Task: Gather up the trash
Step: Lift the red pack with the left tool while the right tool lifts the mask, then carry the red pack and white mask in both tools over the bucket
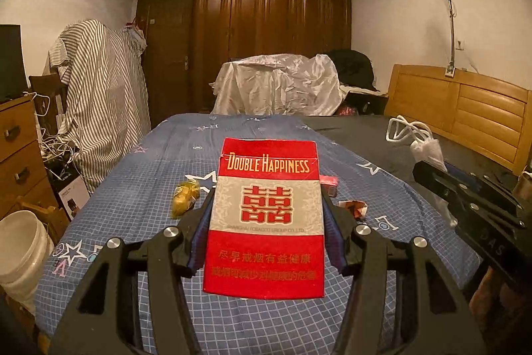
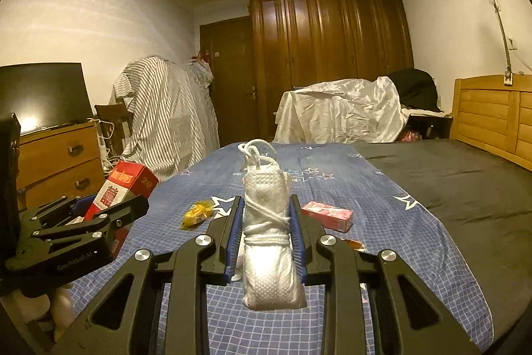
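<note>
A red and white cigarette pack (image 1: 266,218) stands upright between the pads of my left gripper (image 1: 267,195), which is shut on it above the bed. In the right wrist view the same pack (image 2: 121,185) shows at the left, held by that gripper. My right gripper (image 2: 266,212) is shut on a white mesh pouch (image 2: 269,248) wound with white cord. On the blue checked sheet (image 2: 332,271) lie a yellow wrapper (image 2: 198,212), a pink carton (image 2: 329,215) and a small crumpled wrapper (image 1: 354,208). The yellow wrapper (image 1: 184,198) lies left of the pack.
The bed has a wooden headboard (image 1: 465,108) at the right and a dark blanket (image 2: 449,182) over its far side. A wooden dresser (image 2: 56,162) and a white bucket (image 1: 20,252) stand at the left. A dark wardrobe (image 2: 329,55) fills the back wall.
</note>
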`<state>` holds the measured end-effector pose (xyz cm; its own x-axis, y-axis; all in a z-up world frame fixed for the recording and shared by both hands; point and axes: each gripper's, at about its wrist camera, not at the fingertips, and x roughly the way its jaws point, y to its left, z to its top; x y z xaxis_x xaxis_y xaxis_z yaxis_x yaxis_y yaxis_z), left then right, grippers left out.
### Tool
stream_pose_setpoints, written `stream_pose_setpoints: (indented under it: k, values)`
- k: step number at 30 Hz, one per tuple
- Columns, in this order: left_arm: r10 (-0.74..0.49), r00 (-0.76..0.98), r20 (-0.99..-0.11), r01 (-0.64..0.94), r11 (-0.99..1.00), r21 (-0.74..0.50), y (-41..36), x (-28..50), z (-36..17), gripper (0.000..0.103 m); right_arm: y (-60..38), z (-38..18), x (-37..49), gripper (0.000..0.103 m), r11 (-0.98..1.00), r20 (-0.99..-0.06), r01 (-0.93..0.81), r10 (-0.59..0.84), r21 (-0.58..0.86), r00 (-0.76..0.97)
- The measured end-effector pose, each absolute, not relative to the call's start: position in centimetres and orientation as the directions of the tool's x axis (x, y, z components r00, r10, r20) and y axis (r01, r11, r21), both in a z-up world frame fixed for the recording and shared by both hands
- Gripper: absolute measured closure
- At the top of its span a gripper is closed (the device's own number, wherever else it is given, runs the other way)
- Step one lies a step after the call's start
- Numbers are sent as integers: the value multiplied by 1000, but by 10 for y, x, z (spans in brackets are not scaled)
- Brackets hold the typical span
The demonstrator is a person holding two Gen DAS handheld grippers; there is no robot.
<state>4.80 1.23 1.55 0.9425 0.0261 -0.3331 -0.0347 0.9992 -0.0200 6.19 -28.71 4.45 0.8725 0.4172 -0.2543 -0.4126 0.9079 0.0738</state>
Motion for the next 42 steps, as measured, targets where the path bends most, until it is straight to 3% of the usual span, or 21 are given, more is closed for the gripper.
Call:
stream_pose_setpoints:
  k: [10, 23, 33, 42]
  values:
    - [135, 937, -324, -147, 989, -11, 68, 37, 30, 49, -221, 63, 78, 75, 839, -276, -539, 537, 77, 797]
    - [355, 878, -322, -379, 925, -12, 200, 10, 57, 49, -46, 107, 76, 75, 681, -303, -729, 711, 69, 635]
    - [497, 775, -390, -552, 833, -37, 316, -26, 61, 49, 127, 118, 66, 75, 500, -412, -863, 803, 75, 430]
    - [521, 683, -512, -637, 768, -68, 415, -50, 47, 49, 295, 104, 74, 75, 356, -575, -926, 787, 125, 225]
